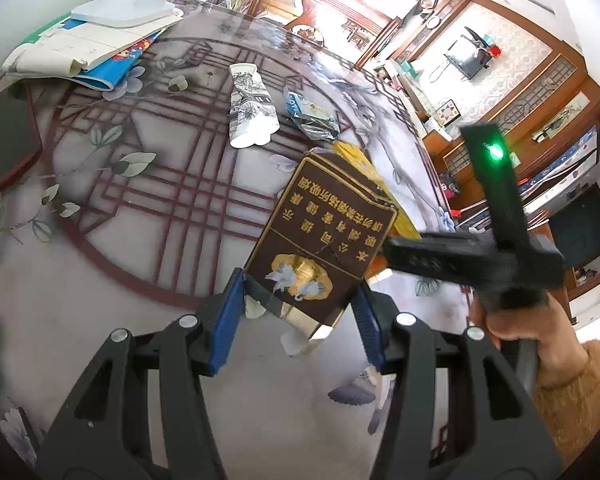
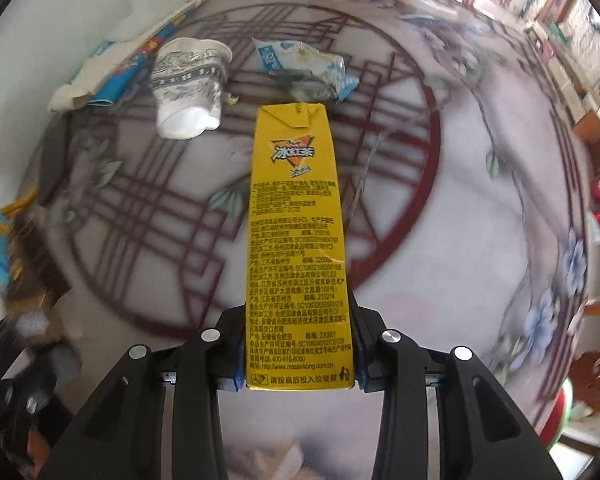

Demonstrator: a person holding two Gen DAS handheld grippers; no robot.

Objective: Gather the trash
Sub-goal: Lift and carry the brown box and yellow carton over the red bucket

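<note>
A brown cigarette pack [image 1: 324,240] is clamped between the blue pads of the left gripper [image 1: 300,312], its lower end caught by the jaws and the rest tilted up over the patterned table [image 1: 100,280]. Gold Chinese warning text is printed on its face above a gold emblem with white cranes.

A yellow drink carton [image 2: 296,248] is gripped at its base by the right gripper [image 2: 300,364] and projects straight ahead along the fingers. The characters 冰红茶 and the address www.masterkong.com.cn can be read on it.

Beyond both, a crushed paper cup [image 2: 188,84] and a crumpled blue-white wrapper [image 2: 304,68] are seen lying on the table, near each other but apart.
</note>
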